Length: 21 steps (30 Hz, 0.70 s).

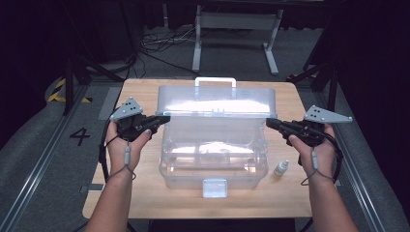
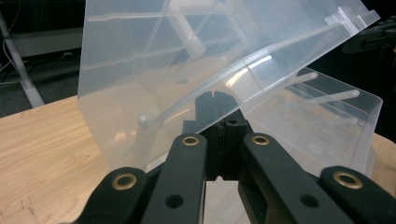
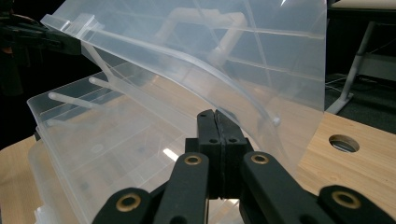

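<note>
High view: one box; one bottle; two grippers.

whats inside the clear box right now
Nothing distinct shows inside the clear box; glare on its walls hides part of the floor. The raised lid is tilted above it, and a small bottle stands outside.

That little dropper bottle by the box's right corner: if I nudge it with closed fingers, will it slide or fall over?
Likely tip: the dropper bottle stands upright, narrow and taller than its base, on the wooden table. It looks small and light, so a high push probably topples it. Being round, it may then roll toward the table edge or the clear box.
</note>
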Tool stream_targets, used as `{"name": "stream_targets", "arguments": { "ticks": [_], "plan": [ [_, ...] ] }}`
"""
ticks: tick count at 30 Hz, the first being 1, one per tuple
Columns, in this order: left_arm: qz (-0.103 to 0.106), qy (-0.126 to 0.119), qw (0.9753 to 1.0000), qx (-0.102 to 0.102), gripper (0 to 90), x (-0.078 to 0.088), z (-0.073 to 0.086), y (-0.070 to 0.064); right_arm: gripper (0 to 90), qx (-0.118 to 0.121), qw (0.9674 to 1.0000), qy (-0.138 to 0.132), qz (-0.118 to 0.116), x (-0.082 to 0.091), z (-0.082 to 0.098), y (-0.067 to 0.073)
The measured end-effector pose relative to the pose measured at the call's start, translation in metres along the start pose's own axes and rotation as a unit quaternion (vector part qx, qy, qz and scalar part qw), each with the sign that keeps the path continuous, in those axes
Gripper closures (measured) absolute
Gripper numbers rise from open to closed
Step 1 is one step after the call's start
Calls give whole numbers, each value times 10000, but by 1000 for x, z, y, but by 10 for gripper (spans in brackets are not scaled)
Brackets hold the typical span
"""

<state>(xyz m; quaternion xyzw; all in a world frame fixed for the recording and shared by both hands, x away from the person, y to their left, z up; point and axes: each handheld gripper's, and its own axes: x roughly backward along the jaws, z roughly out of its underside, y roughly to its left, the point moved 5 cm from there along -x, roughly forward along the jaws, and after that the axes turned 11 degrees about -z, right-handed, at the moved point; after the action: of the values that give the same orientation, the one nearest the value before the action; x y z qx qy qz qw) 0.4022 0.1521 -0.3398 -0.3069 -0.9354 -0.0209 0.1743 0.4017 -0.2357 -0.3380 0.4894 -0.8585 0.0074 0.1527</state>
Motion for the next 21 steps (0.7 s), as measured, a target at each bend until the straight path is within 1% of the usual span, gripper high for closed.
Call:
{"name": "stream_targets", "arguments": {
  "ticks": [4,9,17,19,21],
  "plan": [
    [-2,-32,10000,-18,895,-2,-2,1,900,-1,10000,-7,30,-1,-3,-1],
    [-83,-51,9999,-80,894,-3,-4,2,900,-25,10000,-52,58,-2,-6,-3],
    [-52,-50,9999,-70,893,-5,-6,3,900,11,10000,-4,97,2,-6,0],
    [-30,-50,10000,-33,894,-5,-6,3,878,30,9999,7,138,6,-6,3],
    [-29,-43,10000,-47,894,-5,-7,4,832,65,9997,-6,254,12,-6,5]
  ]
}}
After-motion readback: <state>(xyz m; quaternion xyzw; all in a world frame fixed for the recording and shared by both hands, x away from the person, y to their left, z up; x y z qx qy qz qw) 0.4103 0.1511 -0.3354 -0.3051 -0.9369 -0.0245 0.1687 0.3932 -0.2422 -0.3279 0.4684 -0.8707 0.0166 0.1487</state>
